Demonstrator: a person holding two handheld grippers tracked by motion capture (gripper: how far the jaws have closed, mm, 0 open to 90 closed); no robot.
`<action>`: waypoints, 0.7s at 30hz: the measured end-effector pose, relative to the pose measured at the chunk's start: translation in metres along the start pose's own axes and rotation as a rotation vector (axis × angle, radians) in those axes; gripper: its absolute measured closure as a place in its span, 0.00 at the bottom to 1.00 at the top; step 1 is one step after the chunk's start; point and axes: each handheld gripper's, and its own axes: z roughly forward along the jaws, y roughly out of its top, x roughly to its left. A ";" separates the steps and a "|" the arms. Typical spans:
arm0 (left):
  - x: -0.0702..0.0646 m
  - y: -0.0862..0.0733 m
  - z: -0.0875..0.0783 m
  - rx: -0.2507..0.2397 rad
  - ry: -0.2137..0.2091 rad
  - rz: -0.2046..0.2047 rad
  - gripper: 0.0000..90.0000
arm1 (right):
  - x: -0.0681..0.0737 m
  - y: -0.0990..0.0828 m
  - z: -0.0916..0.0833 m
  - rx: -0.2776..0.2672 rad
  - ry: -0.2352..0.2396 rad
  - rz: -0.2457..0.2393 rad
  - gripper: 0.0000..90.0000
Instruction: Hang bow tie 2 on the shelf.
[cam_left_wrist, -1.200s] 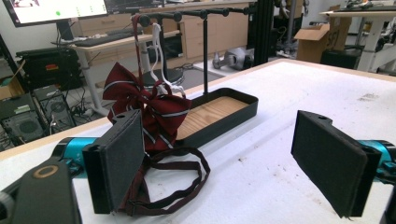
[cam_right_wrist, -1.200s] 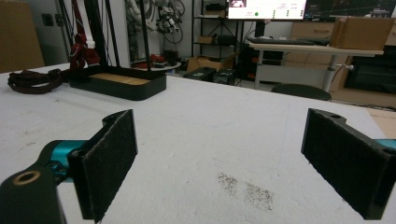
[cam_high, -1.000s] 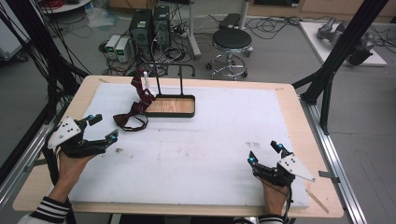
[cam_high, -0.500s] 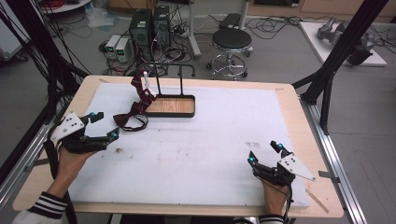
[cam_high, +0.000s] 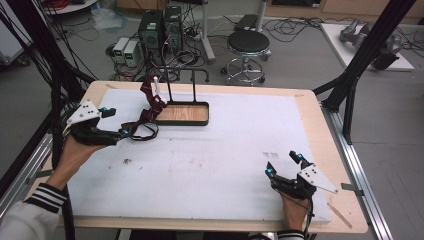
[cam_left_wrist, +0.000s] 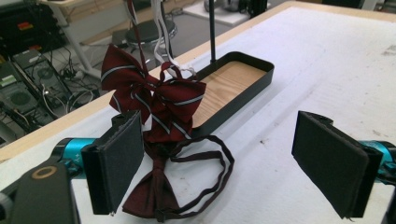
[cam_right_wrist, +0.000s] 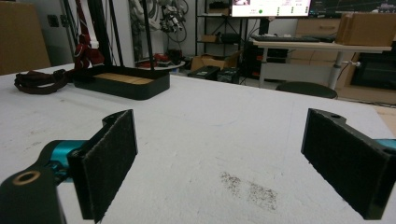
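I've got my left gripper (cam_high: 111, 122) up near the table's left edge, jaws spread wide and nothing between them. Through the left gripper view, those jaws frame a dark red bow tie (cam_left_wrist: 156, 193) lying flat on the white mat (cam_high: 225, 170), its thin strap looped out beside it. Just behind it, two striped burgundy bow ties (cam_left_wrist: 154, 95) hang from the stand's rail, drooping against the rim of the black tray with the wooden floor (cam_high: 187, 114), which sits toward the far-left part of the mat. My right gripper (cam_high: 285, 165) sits near the front-right corner, resting low, jaws wide apart too, holding nothing, with bare mat and a dark smudge (cam_right_wrist: 250, 191) ahead.
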 end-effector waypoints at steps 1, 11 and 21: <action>0.000 0.000 0.000 0.000 0.000 0.000 0.19 | 0.000 0.000 0.000 0.000 0.000 0.000 0.11; 0.022 0.004 0.022 0.087 0.001 -0.023 0.19 | 0.000 0.000 0.000 0.004 0.002 0.010 0.11; 0.033 0.015 0.035 0.144 -0.013 -0.035 0.18 | 0.000 0.000 0.000 0.005 0.004 0.009 0.11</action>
